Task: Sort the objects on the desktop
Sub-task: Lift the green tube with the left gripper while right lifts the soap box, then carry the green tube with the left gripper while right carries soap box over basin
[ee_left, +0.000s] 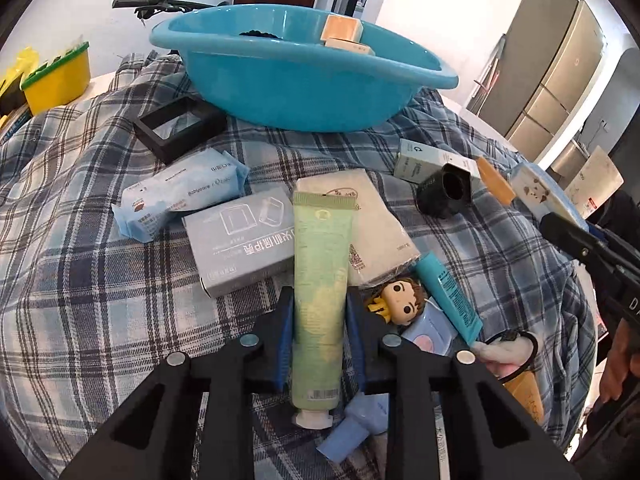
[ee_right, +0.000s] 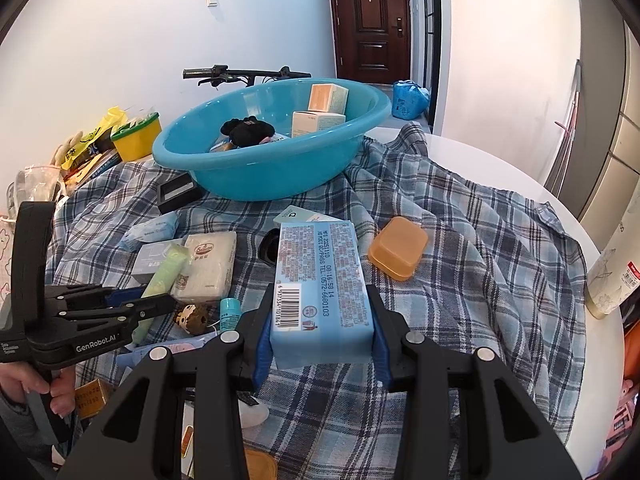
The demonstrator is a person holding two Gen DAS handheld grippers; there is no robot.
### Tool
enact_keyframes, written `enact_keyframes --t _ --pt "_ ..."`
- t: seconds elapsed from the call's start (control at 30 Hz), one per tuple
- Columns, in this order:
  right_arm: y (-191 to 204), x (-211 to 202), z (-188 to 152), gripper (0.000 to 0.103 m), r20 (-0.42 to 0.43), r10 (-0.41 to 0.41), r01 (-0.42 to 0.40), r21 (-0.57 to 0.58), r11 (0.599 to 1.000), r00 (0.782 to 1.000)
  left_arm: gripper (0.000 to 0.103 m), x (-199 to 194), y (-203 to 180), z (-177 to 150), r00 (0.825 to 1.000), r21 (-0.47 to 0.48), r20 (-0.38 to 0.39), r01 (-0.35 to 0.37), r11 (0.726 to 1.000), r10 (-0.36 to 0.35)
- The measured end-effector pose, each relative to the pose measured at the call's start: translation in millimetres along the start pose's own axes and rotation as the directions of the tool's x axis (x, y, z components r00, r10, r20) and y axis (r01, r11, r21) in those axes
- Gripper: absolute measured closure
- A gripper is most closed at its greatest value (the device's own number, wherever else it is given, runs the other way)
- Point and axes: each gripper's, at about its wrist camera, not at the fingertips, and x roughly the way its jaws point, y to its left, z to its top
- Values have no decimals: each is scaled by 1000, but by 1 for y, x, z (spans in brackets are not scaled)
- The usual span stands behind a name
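My left gripper (ee_left: 319,312) is shut on a pale green tube (ee_left: 319,280), cap toward me, over the plaid cloth. My right gripper (ee_right: 322,312) is shut on a blue tissue pack (ee_right: 320,280), held above the cloth. The blue basin (ee_left: 296,76) stands at the back, also in the right wrist view (ee_right: 276,168), and holds two boxes (ee_right: 326,98) and a black plush item (ee_right: 248,130). Loose on the cloth lie a grey box (ee_left: 240,240), a white pack (ee_left: 368,220), a blue wipes pack (ee_left: 180,196), a teal tube (ee_left: 450,292) and a doll (ee_left: 400,300).
An orange soap-like lid (ee_right: 398,247) lies right of the held pack. A black frame box (ee_left: 178,126), a black cylinder (ee_left: 442,196) and a small green box (ee_left: 432,158) lie near the basin. A yellow tub (ee_left: 56,76) stands far left. The round table's white edge (ee_right: 592,240) shows right.
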Motion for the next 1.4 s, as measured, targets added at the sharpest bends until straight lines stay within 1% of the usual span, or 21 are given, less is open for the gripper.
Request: enact_keyframes --t 0.03,0.13,0.27,0.37,0.43,0.5,0.57,0.63,0.73,0.87,1.03,1.07,1.1,1.17,1.4 --pt "-1 0 0 64 0 -1 1 2 1000 1000 77 0 -1 0 1000 7 2 -10 1000 10" --pt "-3 0 1 64 2 -5 5 5 1000 1000 77 -4 -1 -1 1000 -4 10 -9 1000 9" --pt "-1 0 1 64 2 0 0 2 1000 1000 77 -16 3 0 999 -24 50 -21 1000 22" --pt "3 -2 3 64 16 7 -7 1 1000 1000 77 -29 2 0 994 -21 102 -44 999 46" --pt "7 -5 4 64 35 16 -16 0 1000 999 77 -42 0 0 986 -10 159 -50 999 51" --pt "12 -9 6 64 52 24 -23 -8 1000 998 77 -58 -5 -1 969 17 242 -52 999 46" --pt "16 -14 7 64 79 33 -31 -17 999 996 77 -70 -11 0 950 41 304 -92 995 75" --pt "21 -19 9 64 116 53 -49 -35 998 992 77 -79 -12 1 938 42 338 -91 995 72" --pt "27 -30 14 64 173 57 -49 -48 998 983 77 -89 -12 8 925 32 372 -93 995 75" --pt "37 -47 25 64 244 34 -18 -64 998 969 77 -108 -14 17 897 24 430 -121 992 99" --pt "45 -69 42 64 318 28 -6 -69 998 948 77 -134 -18 30 862 26 495 -141 990 110" --pt "46 -73 46 64 331 27 -4 -69 998 943 77 -139 -19 34 857 27 504 -146 989 112" --pt "47 -78 49 64 344 28 -4 -71 997 939 77 -143 -20 37 855 27 505 -151 988 117" --pt "50 -87 56 64 371 28 0 -77 997 928 77 -152 -20 44 847 23 521 -143 990 110" --pt "60 -116 77 64 460 35 8 -90 996 887 77 -193 -28 61 780 26 616 -160 987 110"
